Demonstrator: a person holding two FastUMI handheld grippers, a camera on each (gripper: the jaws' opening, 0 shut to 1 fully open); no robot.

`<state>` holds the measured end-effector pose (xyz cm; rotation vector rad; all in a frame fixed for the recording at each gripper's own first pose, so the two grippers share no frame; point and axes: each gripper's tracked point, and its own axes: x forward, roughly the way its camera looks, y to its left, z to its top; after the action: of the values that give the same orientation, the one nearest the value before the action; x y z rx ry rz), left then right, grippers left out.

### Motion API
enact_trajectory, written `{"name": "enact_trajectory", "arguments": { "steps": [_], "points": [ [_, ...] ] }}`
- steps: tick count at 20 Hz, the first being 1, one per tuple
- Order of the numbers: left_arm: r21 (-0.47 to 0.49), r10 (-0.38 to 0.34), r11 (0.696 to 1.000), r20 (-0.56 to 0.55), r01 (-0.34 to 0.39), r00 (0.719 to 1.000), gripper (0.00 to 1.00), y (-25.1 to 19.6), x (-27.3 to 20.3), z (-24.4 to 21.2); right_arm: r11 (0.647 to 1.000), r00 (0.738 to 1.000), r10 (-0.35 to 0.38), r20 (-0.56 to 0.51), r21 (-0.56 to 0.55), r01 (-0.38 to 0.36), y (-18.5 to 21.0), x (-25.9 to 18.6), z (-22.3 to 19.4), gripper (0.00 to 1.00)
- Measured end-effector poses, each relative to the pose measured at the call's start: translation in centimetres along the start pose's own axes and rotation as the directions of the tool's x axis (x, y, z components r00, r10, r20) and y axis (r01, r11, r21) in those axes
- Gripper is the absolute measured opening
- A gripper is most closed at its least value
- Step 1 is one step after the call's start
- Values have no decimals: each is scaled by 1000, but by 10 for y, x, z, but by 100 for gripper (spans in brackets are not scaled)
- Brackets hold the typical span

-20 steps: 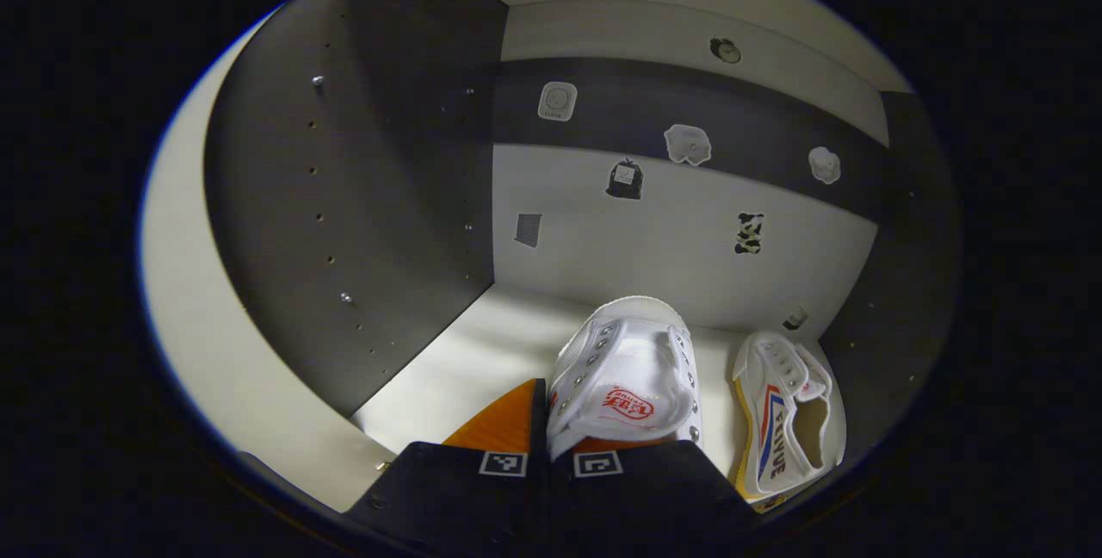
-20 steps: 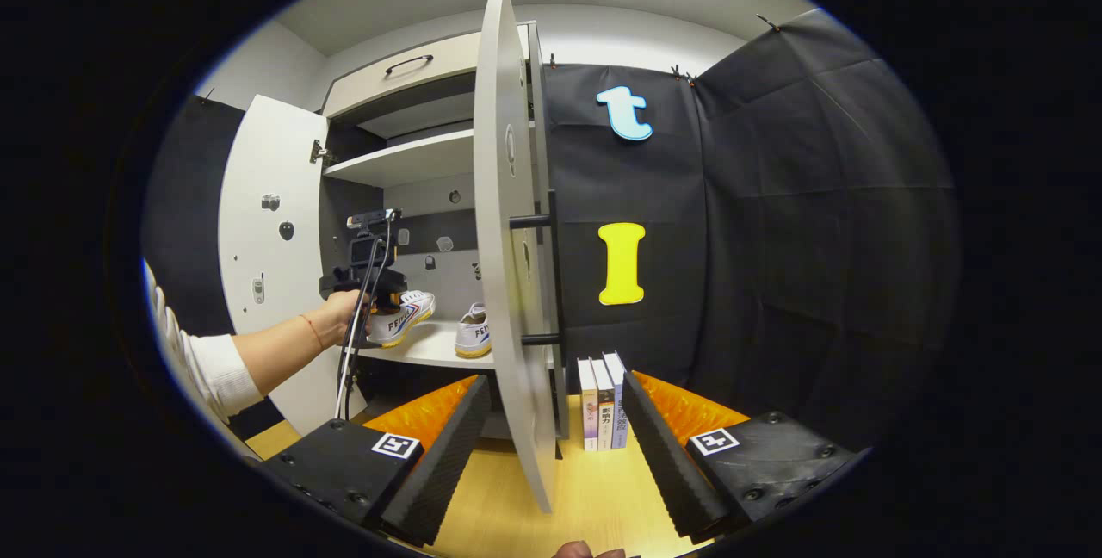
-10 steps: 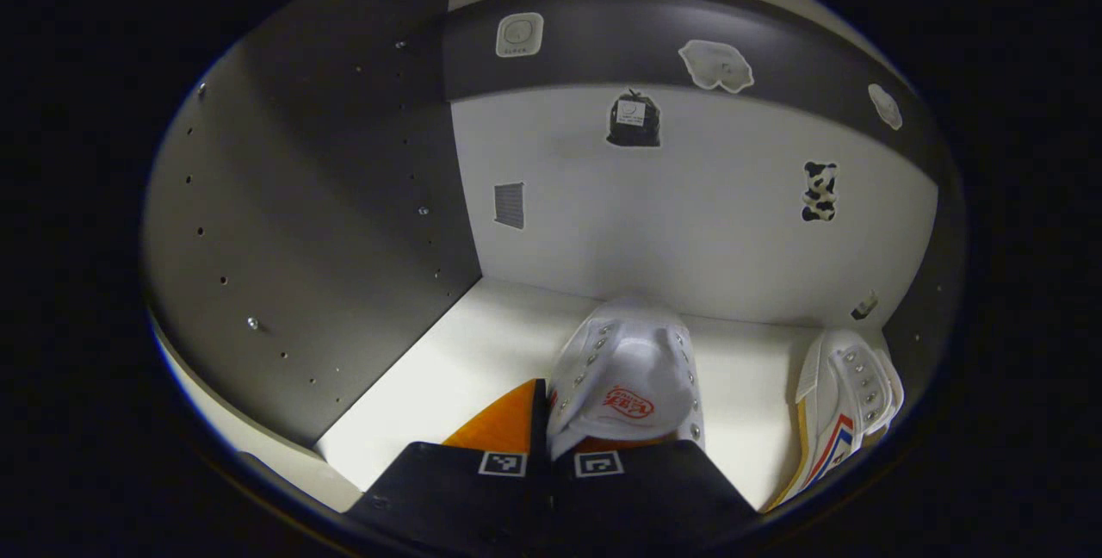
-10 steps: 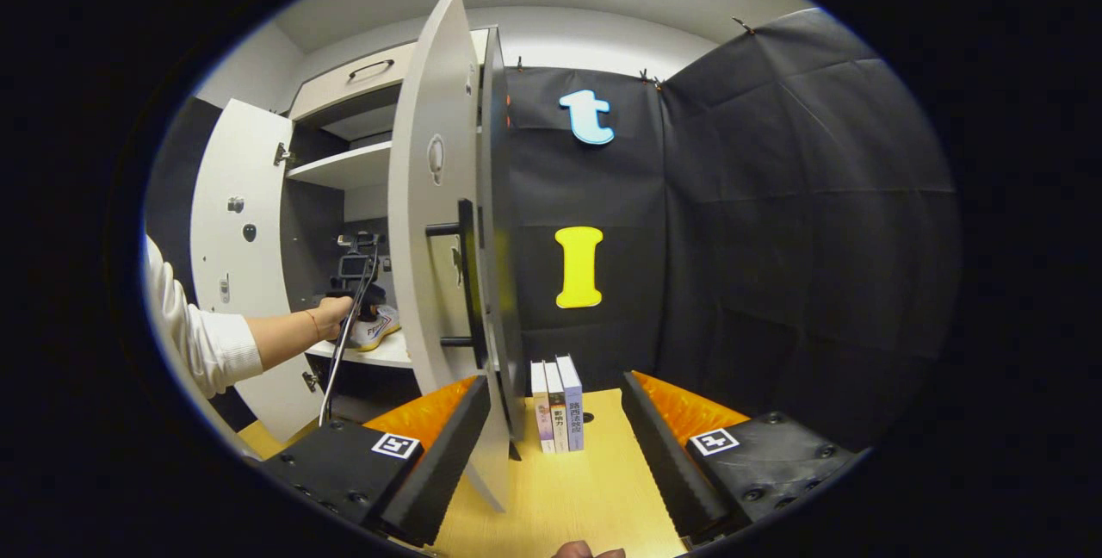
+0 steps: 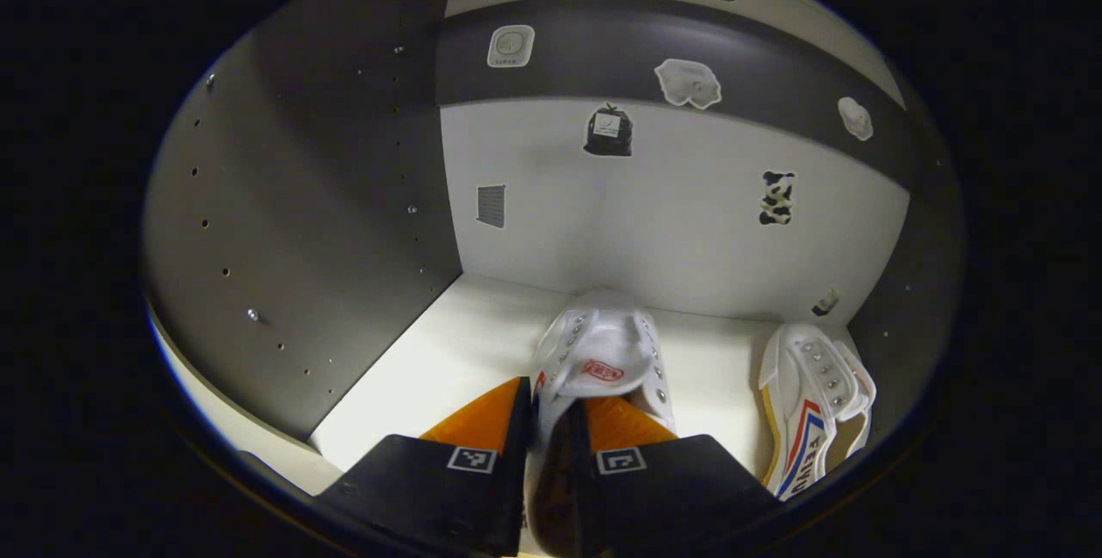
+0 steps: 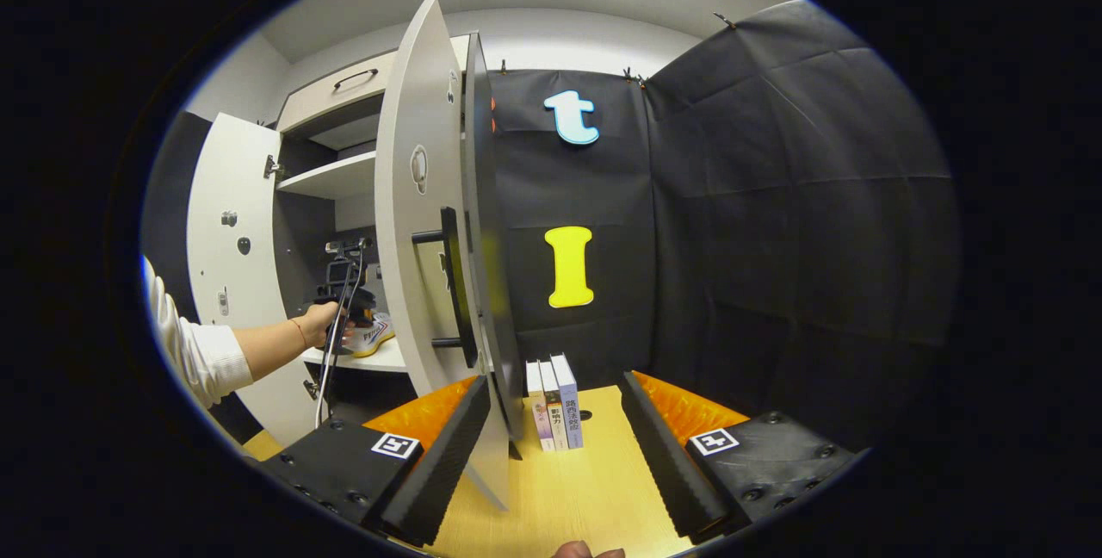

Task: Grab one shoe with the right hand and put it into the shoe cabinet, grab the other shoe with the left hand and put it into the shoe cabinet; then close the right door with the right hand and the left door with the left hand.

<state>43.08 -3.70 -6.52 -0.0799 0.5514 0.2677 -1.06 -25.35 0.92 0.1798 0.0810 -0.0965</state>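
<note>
I see both white lace-less shoes on the cabinet shelf: one shoe mid-shelf, toe inward, the other shoe at the right wall. Right door and left door stand open.

the left gripper has its fingers a little apart. the right gripper is spread wide.

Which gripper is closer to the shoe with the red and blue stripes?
Left. The left gripper is inside the cabinet, just beside the striped shoe. The right gripper hangs outside, by the right door.
</note>
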Motion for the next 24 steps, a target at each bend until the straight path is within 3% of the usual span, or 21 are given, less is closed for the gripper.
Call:
{"name": "enact_trajectory", "arguments": {
  "steps": [3, 6, 9, 14, 18, 24],
  "points": [
    [40, -32, 999, 40, 31, 999, 47, -6, -20, -6, 1000, 1000, 8, -1, 8, -8, 4, -5, 0, 98],
    [65, -66, 996, 106, 60, 992, 57, -11, -48, -3, 1000, 1000, 12, 0, 13, -12, 6, -9, 2, 98],
    [90, -117, 991, 158, 103, 980, 76, -16, -82, 1, 1000, 1000, 15, 2, 10, -15, 9, -10, 6, 98],
    [167, -170, 978, 302, 124, 938, 80, -16, -158, 20, 1000, 1000, 3, 2, 18, -3, 4, 4, 19, 98],
    [155, -178, 980, 418, 124, 891, 90, -5, -228, 26, 1000, 1000, -16, -4, 0, 16, -4, 27, 27, 98],
    [135, -220, 975, 509, 175, 832, 93, 13, -315, 6, 1000, 1000, 15, -5, 20, -15, 1, 68, 40, 98]
  ]
}}
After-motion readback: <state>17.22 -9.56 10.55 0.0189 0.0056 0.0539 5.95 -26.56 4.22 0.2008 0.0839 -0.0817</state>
